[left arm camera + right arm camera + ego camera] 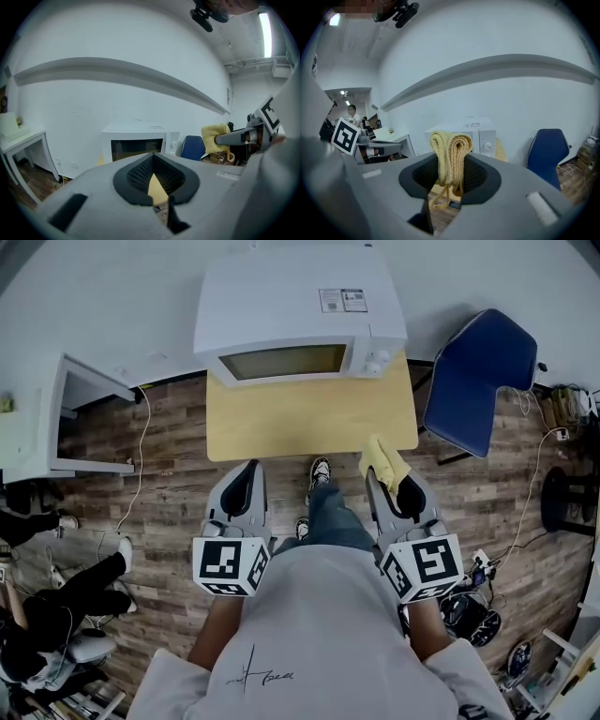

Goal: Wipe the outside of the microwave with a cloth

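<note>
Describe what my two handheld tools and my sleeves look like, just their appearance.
The left tool and right tool match: tapered light grey shells with black ribbed pads lining the jaws. Each carries a white cube, left and right, printed with black square markers. No cables show. The sleeves are short and white.

Right gripper (449,180) jaws clamp folded yellow cloth (450,159); white microwave (480,136) & blue chair (546,150) behind.
</note>
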The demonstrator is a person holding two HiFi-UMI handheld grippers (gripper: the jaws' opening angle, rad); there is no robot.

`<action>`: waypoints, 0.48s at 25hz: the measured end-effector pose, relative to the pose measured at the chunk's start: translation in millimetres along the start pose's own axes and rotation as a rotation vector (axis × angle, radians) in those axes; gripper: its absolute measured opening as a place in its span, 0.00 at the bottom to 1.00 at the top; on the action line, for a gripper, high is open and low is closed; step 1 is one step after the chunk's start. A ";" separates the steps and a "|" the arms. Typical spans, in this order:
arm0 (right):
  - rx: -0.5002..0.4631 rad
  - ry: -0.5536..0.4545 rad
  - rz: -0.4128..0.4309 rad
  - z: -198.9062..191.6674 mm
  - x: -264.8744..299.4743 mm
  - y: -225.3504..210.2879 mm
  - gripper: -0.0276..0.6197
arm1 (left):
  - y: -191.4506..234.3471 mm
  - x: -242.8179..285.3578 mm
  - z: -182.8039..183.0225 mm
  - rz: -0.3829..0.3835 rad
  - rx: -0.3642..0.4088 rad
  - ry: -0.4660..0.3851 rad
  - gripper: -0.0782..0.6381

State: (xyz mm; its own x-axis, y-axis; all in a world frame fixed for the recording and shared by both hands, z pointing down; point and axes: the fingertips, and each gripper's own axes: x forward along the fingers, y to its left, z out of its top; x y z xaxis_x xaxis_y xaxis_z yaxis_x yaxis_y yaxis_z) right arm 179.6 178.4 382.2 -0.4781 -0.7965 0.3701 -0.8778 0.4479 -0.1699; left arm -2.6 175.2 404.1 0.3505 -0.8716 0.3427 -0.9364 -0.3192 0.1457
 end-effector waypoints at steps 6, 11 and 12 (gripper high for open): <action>0.013 -0.020 0.006 35.8 47.4 -29.5 0.21 | 20.7 50.2 37.5 0.022 0.027 -0.021 0.10; -0.004 -0.038 0.018 68.3 84.6 -52.9 0.21 | 30.6 82.6 71.6 0.039 0.050 -0.055 0.10; -0.008 -0.041 0.017 73.8 90.9 -57.9 0.21 | 32.1 88.8 77.5 0.042 0.053 -0.062 0.10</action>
State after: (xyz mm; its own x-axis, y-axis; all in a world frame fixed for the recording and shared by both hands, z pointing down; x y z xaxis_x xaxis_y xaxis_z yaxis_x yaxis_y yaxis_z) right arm 184.7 50.2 358.3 -0.4941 -0.8047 0.3291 -0.8693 0.4646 -0.1689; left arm -2.9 58.8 367.3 0.3111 -0.9053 0.2891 -0.9503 -0.3002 0.0824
